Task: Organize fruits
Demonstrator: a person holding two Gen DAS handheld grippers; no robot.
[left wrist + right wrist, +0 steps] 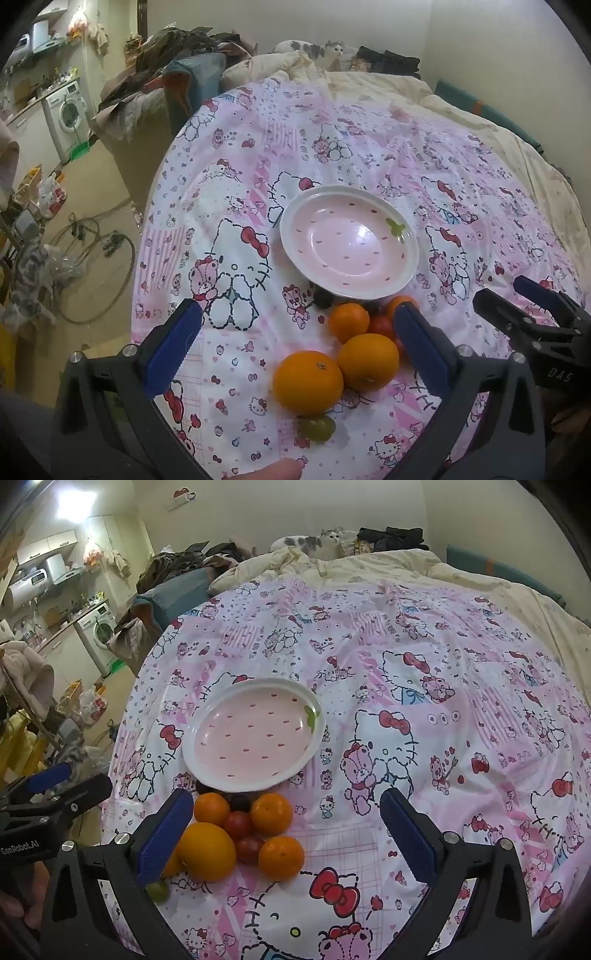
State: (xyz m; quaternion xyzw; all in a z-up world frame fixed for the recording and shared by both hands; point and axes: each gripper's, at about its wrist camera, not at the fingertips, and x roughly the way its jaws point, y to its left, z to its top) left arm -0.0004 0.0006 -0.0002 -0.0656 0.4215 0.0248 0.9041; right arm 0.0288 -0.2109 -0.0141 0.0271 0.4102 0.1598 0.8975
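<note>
Left wrist view looks down on a bed with a pink cartoon-cat sheet [229, 177]. An empty pink plate [349, 242] with a white rim sits near the middle of that view. The fruit lies in a loose heap at six o'clock from the plate: two large oranges [308, 382] touching each other nearest the camera, two smaller oranges [349, 321] closer to the plate, a red tomato [381, 325] between them, a dark grape [323, 299] touching the plate's rim, and a green grape [317, 428] at six o'clock from the nearest orange. The left gripper [295, 354] hangs above the heap with its blue pads spread wide, nothing between them pressed. The right gripper [286, 836] is likewise spread wide and grips nothing; the heap lies toward its left pad. In the right wrist view the plate [192, 746] lies at eleven o'clock from the frame's middle, the fruit just below it. A cat [317, 50] rests at twelve o'clock, at the far end of the bed.
</note>
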